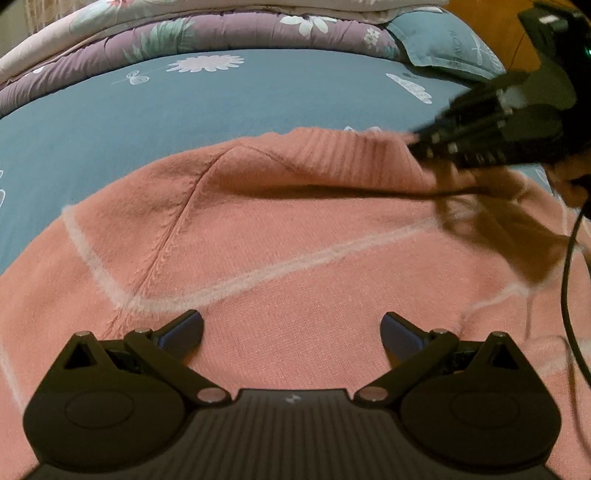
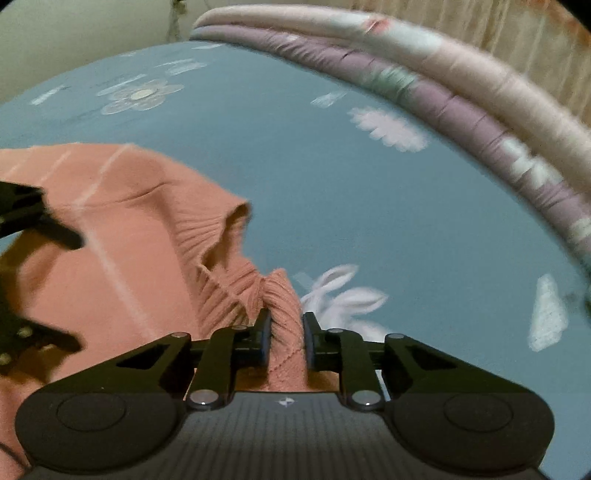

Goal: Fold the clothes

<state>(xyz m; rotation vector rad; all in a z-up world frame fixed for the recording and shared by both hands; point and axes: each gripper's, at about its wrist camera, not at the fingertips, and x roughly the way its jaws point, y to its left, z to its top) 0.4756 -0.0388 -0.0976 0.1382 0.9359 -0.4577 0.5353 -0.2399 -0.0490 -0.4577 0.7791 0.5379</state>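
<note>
A salmon-pink knit sweater (image 1: 280,229) with thin white lines lies spread on a teal floral bedsheet (image 1: 184,103). My left gripper (image 1: 291,328) hovers open just above the sweater's middle, nothing between its fingers. My right gripper (image 2: 286,328) is shut on the sweater's ribbed edge (image 2: 284,306), which bunches up between the pads and lifts off the sheet. In the left wrist view the right gripper (image 1: 436,142) appears blurred at the upper right, at the sweater's ribbed hem. In the right wrist view the left gripper (image 2: 37,229) shows dark at the left edge over the sweater (image 2: 122,236).
Folded quilts, purple and pale floral (image 1: 184,33), lie along the far side of the bed (image 2: 480,122). A teal pillow (image 1: 443,48) sits at the far right. A black cable (image 1: 567,280) hangs by the right edge. Open sheet (image 2: 369,206) lies beyond the sweater.
</note>
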